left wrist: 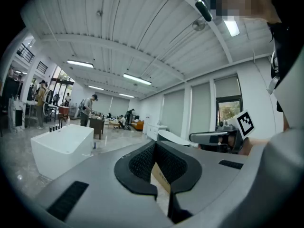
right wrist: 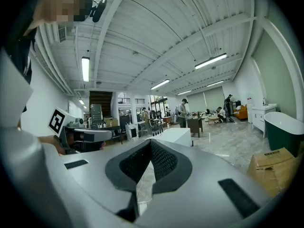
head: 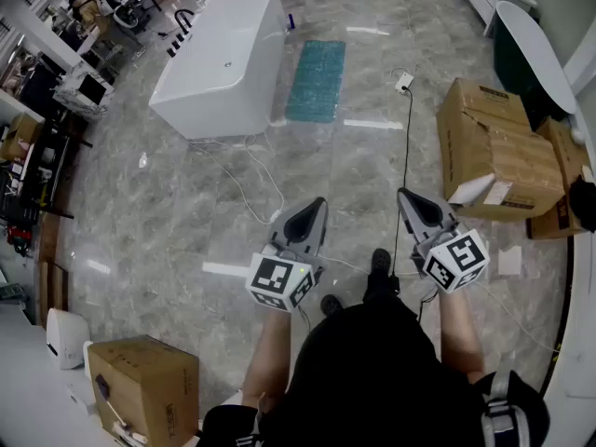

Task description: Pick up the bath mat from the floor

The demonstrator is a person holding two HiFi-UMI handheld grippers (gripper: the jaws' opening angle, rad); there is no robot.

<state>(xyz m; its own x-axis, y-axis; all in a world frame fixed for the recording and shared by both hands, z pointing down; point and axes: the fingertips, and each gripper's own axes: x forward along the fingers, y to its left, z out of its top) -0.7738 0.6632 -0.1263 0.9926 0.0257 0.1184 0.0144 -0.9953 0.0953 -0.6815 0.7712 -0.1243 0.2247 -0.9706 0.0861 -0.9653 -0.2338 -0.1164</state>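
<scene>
The left gripper [left wrist: 155,145] has its jaws together with nothing between them; only floor and a strip of cardboard show through the gap below the tips. The right gripper [right wrist: 151,144] looks the same, jaws meeting at the tip and empty. In the head view both sit at lower centre, held about level.

The bath mat [head: 315,80] lies flat in the upper middle of that frame, well apart from both grippers, just right of the white bathtub [head: 219,59]. Between them and it lie open glossy floor [head: 186,212] and a thin black cable [head: 407,156].

The mat looks soft, light and limp (a textured teal rectangle), so it will probably sag once lifted and may skid on the polished stone. The near short edge, one corner per gripper, seems the best hold.
</scene>
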